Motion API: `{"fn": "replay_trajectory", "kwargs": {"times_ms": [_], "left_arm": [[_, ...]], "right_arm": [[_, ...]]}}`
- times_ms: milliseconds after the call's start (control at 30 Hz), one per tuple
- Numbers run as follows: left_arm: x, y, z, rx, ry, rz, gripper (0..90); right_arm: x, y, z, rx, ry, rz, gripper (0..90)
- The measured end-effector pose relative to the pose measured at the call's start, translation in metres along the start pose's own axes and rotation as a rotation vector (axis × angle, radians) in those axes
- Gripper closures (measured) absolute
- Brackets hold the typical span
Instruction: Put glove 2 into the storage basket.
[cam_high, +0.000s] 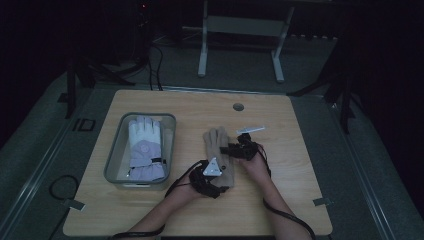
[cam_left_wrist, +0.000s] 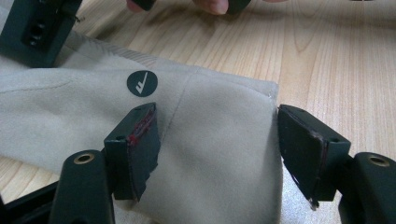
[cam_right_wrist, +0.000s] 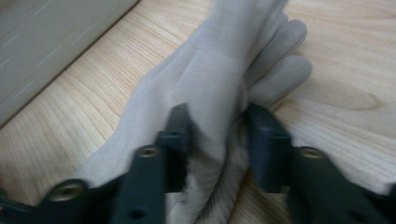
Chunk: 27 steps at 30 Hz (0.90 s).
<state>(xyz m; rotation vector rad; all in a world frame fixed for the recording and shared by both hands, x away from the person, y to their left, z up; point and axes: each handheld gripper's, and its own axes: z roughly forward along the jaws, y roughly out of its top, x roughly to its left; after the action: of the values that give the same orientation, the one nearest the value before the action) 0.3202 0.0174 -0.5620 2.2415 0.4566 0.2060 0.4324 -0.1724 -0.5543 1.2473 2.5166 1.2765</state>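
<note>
A tan glove (cam_high: 217, 145) lies flat on the wooden table (cam_high: 300, 175), fingers pointing away from me. My left gripper (cam_high: 221, 175) is at its cuff. In the left gripper view the jaws (cam_left_wrist: 217, 144) bracket the cuff's corner: one pad presses on the fabric below a round dark logo (cam_left_wrist: 142, 83), the other against the cuff's edge. My right gripper (cam_high: 226, 149) comes in from the right at the palm. In the right gripper view its jaws (cam_right_wrist: 217, 135) pinch a raised fold of the glove (cam_right_wrist: 224, 60), with the fingers beyond.
A clear plastic bin (cam_high: 112, 160) on the table's left holds a white and lilac glove (cam_high: 144, 145). A small white strip (cam_high: 251, 129) lies behind the right hand. A round cable hole (cam_high: 238, 107) sits near the far edge. A desk frame (cam_high: 202, 50) stands beyond.
</note>
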Motion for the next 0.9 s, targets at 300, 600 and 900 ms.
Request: {"fn": "replay_trajectory", "kwargs": {"times_ms": [300,600,900], "left_arm": [[-0.003,0.0,0.001,0.018,0.022,0.029,30.7],[-0.004,0.001,0.003,0.025,0.036,0.028,32.5],[0.0,0.0,0.001,0.021,0.015,0.014,34.3]], "right_arm": [[0.002,0.008,-0.013,-0.008,-0.029,-0.04,80.9],[0.004,0.009,-0.007,0.014,-0.055,-0.048,80.0],[-0.005,0.008,0.002,0.037,-0.024,0.06,43.3]]}}
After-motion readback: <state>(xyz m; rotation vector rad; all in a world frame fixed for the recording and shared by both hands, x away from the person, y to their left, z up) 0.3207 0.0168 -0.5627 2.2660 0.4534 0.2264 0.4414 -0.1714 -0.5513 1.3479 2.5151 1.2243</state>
